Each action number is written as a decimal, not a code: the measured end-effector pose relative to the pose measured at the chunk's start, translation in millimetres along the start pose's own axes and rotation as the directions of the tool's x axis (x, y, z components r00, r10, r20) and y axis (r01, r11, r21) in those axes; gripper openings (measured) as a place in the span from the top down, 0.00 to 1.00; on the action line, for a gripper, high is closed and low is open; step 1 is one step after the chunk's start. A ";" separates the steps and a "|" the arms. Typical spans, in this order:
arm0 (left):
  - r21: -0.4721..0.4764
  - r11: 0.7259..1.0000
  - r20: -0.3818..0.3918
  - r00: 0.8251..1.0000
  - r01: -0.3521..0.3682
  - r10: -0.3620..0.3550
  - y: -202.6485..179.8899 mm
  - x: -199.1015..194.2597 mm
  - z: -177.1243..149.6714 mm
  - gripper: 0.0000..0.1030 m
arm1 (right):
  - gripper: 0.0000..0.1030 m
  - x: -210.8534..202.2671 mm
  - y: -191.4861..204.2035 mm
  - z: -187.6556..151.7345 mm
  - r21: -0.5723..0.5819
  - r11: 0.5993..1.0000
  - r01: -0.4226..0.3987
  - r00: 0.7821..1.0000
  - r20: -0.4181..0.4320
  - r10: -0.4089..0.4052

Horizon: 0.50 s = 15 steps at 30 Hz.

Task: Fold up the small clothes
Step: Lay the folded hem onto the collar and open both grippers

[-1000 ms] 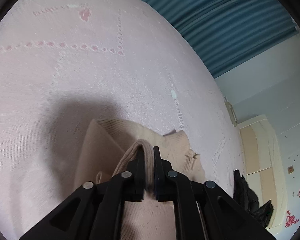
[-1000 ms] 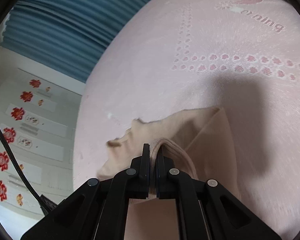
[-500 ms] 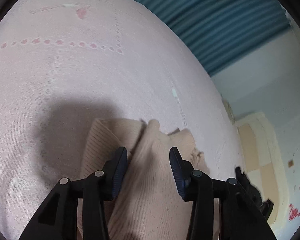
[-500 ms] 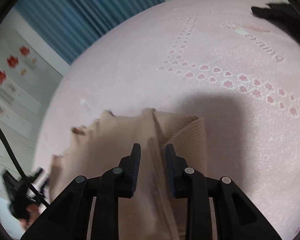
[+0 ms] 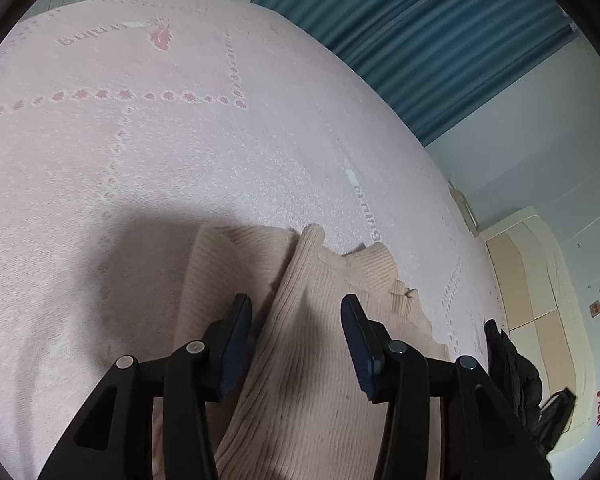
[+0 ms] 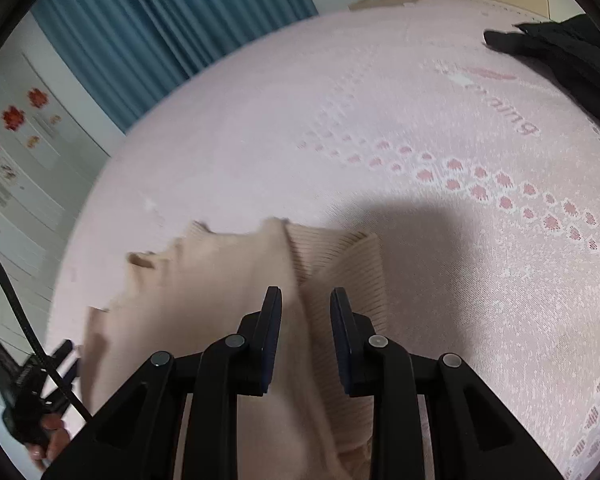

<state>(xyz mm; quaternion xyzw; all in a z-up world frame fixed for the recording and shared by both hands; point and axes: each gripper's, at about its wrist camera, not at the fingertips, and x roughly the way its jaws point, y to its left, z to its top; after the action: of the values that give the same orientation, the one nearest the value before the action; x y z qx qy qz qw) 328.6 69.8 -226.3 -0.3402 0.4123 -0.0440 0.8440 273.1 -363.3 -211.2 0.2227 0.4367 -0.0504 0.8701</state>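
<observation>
Knitwear lies under both of our tools: a beige ribbed garment (image 5: 312,344) spread on the pink bedspread (image 5: 180,152), near us in both wrist views. In the left wrist view its cloth is doubled over, with a raised fold running away from us up the middle and a flatter layer showing to the left of it. A ragged edge sits on the far right side of the garment.

Our left gripper (image 5: 296,312) hangs over the garment with its jaws spread and opening. The fold lies in the gap between them, but the blue pads (image 5: 236,332) stand clear of it on either side and press on nothing.

Our right gripper (image 6: 305,300) also has its jaws parted, more narrowly. The cloth lies beneath and between them, and we see no pad pinching it. This view is blurred, so finer contact is hard to judge.

In the right wrist view the garment (image 6: 228,292) reaches to the left, where our left tool shows at the lower left edge with a black cable (image 6: 4,280) running past it.

On the bedspread a row of darker pink paw prints (image 6: 480,188) crosses the far right. A black piece of clothing (image 6: 560,52) lies at the far right corner of the bed. Blue curtains (image 5: 440,40) hang beyond the bed.
</observation>
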 end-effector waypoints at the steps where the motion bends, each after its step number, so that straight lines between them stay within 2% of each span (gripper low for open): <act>1: 0.007 1.000 0.004 1.000 -0.013 0.013 0.5 -2.5 -2.7 0.57 | 0.74 -6.1 2.7 -2.7 -0.011 1.000 -0.013 1.000 0.011 0.013; 3: 0.020 0.999 0.008 0.999 -0.033 0.033 2.5 -10.0 -9.1 0.56 | 0.65 -14.0 5.3 -11.5 -0.020 0.999 -0.026 1.000 0.012 0.026; 10: 0.123 0.990 0.014 0.997 -0.071 0.070 13.4 -53.0 -51.3 0.54 | 0.63 -35.3 -22.0 -71.3 -0.007 1.000 0.007 0.998 -0.056 -0.007; 12: 0.107 0.992 0.011 0.997 -0.073 0.073 23.9 -68.1 -64.6 0.54 | 0.63 -41.7 -21.8 -77.9 -0.015 1.000 0.004 0.998 -0.058 -0.005; 15: 0.042 0.997 -0.019 0.998 -0.057 0.058 42.9 -84.5 -82.4 0.53 | 0.63 -53.3 -10.0 -84.9 -0.061 0.998 -0.010 1.000 -0.016 0.009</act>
<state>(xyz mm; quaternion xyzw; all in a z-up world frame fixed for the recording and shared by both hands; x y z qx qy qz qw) 204.5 88.2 -231.6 -0.3103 0.4293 -0.0316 0.8476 174.9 -341.3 -217.1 0.1984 0.4437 -0.0313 0.8734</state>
